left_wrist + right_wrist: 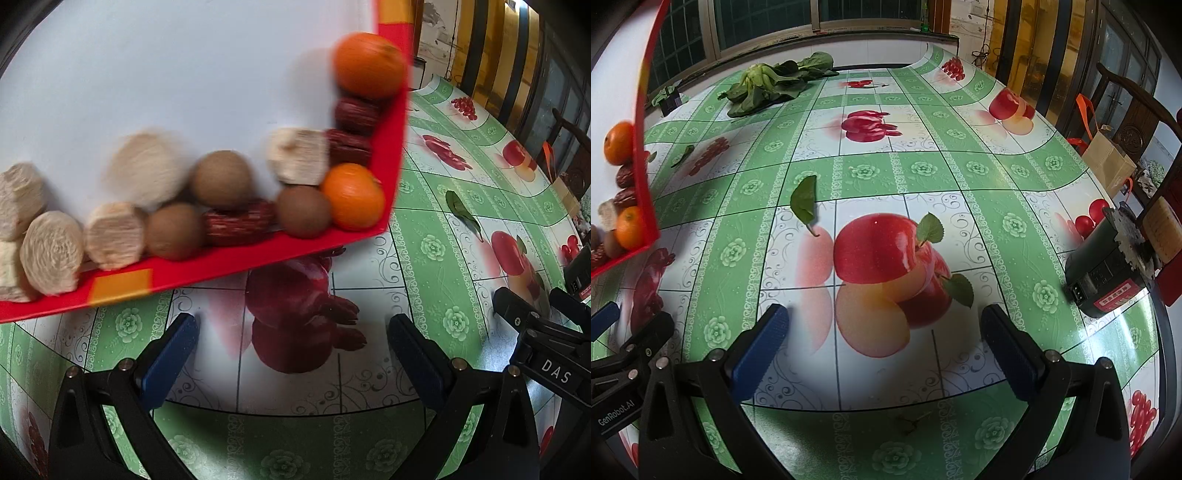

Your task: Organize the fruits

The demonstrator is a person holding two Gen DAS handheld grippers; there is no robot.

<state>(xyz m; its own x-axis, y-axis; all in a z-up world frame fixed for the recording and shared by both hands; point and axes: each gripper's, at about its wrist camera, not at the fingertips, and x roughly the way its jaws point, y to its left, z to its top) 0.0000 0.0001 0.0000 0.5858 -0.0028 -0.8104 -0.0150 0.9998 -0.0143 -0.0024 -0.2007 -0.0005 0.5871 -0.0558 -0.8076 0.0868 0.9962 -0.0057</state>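
Note:
A red-rimmed white tray (207, 267) fills the upper left of the left wrist view, tilted, with its contents gathered along the near rim and right corner. In it lie two oranges (352, 197), brown round fruits (222, 178), dark red dates (240, 222) and several pale cut chunks (51, 252). My left gripper (291, 354) is open and empty, just in front of the tray's near rim. My right gripper (884, 349) is open and empty over the printed tablecloth, to the right of the tray, whose corner (646, 206) shows at the left edge of the right wrist view.
The table wears a green and white fruit-print cloth (923, 170). Leafy greens (768, 83) lie at the far left, loose leaves (804, 201) mid-table, and a black box (1108, 258) at the right edge. A wooden chair (1137, 122) and cardboard box (1108, 162) stand beyond.

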